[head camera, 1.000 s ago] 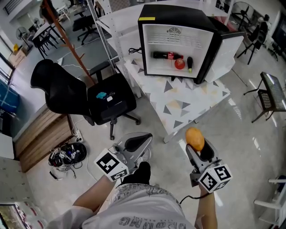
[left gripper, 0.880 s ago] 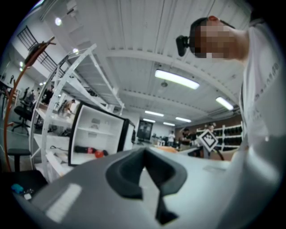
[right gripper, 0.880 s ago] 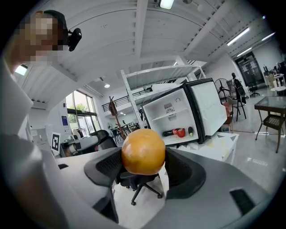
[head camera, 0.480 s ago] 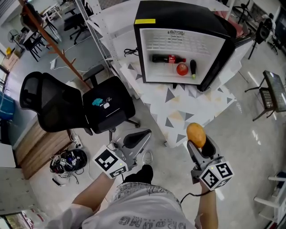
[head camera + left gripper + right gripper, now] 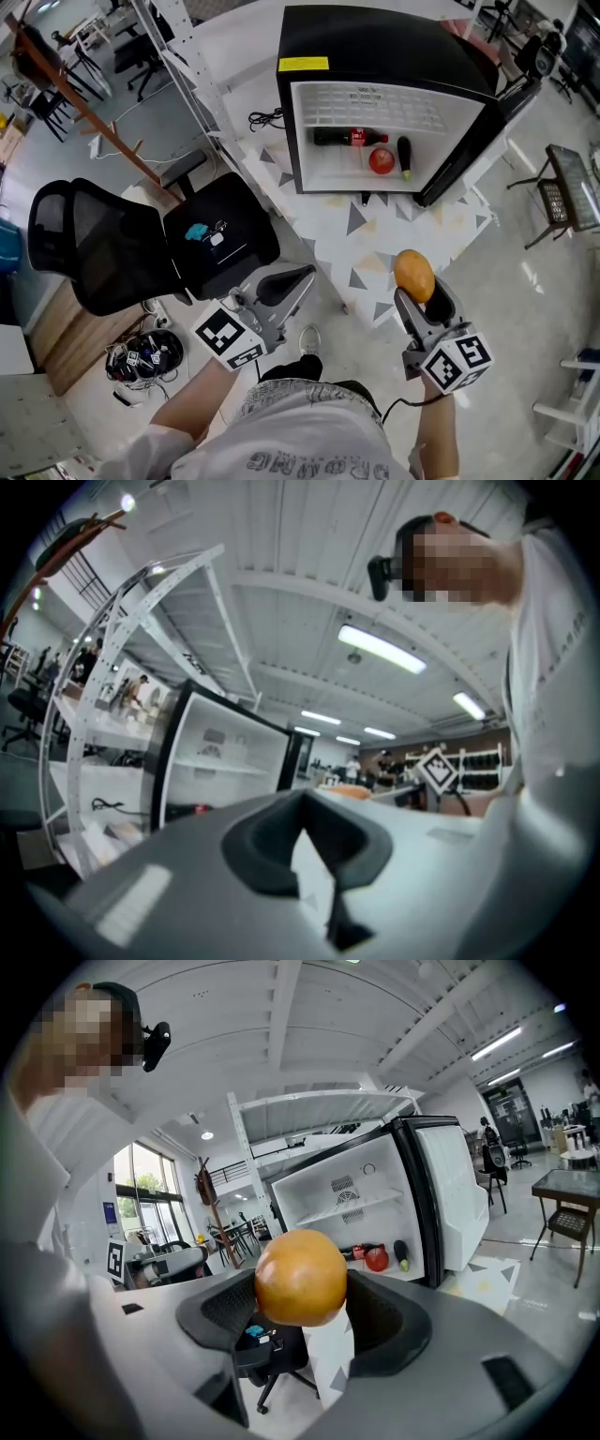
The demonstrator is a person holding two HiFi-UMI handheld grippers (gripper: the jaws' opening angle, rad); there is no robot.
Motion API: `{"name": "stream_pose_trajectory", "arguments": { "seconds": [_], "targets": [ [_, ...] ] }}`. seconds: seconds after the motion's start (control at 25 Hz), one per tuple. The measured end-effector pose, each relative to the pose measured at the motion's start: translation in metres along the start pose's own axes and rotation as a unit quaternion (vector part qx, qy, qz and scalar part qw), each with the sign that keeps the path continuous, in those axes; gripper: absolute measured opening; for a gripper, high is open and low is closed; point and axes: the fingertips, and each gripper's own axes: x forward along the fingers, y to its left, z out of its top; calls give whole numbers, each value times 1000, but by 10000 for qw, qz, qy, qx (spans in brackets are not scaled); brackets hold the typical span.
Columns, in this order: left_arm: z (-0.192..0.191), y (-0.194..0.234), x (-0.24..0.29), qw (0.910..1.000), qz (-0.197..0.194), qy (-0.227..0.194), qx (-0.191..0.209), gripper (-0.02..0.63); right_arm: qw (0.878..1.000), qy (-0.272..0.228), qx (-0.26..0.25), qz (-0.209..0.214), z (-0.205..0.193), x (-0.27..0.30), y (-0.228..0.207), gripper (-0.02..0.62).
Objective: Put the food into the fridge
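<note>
The right gripper (image 5: pixel 418 292) has its fingers clenched on an orange fruit (image 5: pixel 413 275), held out in front of the open fridge (image 5: pixel 375 56), over the near edge of the tabletop (image 5: pixel 398 239) the fridge stands on. Inside the fridge lie a bottle (image 5: pixel 342 137), a red fruit (image 5: pixel 381 161) and a dark vegetable (image 5: pixel 404 156). The left gripper (image 5: pixel 298 277), out in front of the fridge's left side, has its fingers pressed together with nothing between them.

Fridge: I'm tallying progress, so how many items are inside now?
3: a dark bottle lying at the left, a red round fruit in the middle, a dark slim vegetable at the right. Others may be hidden.
</note>
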Motion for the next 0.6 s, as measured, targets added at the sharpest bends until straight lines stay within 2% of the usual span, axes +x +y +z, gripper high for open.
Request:
{"name": "stream_pose_trajectory", "arguments": {
  "seconds": [0.6],
  "targets": [
    [9,38,21,9999,-134,-22,-8,8,9997,-162,-167,-106,34,46,-12,290]
  ]
}}
